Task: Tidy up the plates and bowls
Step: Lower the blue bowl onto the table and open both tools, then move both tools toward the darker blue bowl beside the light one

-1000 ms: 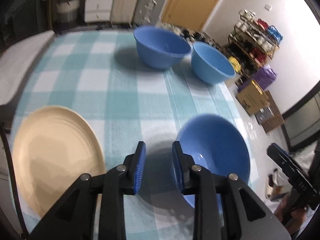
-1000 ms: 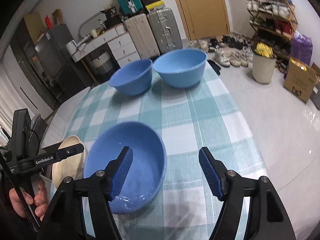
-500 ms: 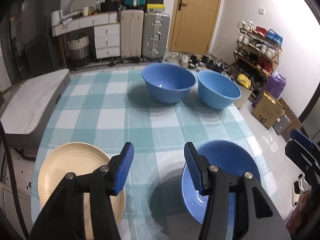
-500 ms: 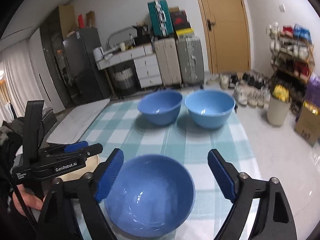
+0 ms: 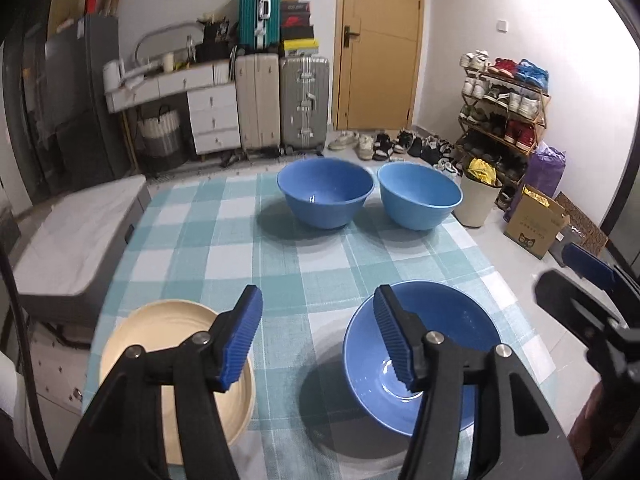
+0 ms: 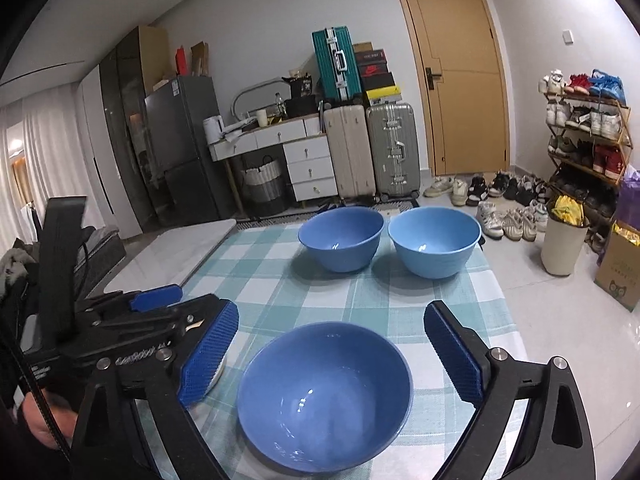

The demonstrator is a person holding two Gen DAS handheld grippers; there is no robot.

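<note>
The worktop (image 5: 208,240), covered in a teal-and-white checked cloth, carries four pieces of tableware. Nearest the camera in the right wrist view is a dark blue bowl (image 6: 324,396), standing upright and empty on the cloth. The right hand-held gripper (image 6: 332,354) hovers above it with its jaws spread wide; they have just been opening, and the bowl shows in the gap between the two blue ribbed pads, with neither pad touching it.

In the left wrist view the same dark blue bowl (image 5: 436,344) lies just behind and below the right-side finger of the left hand-held gripper (image 5: 316,336), while a cream plate (image 5: 160,332) lies flat beneath its left-side finger. This gripper's jaws have also just been opening and stand apart, with only bare checked cloth in the gap; it grips nothing.

At the far end of the worktop two more bowls stand side by side: a mid-blue bowl (image 5: 326,192) on the left and a lighter blue bowl (image 5: 418,194) on the right, their rims close together; whether they touch I cannot tell. Both are well apart from either gripper.

In the right wrist view the left gripper's body shows at the left edge, covering most of the plate.
</note>
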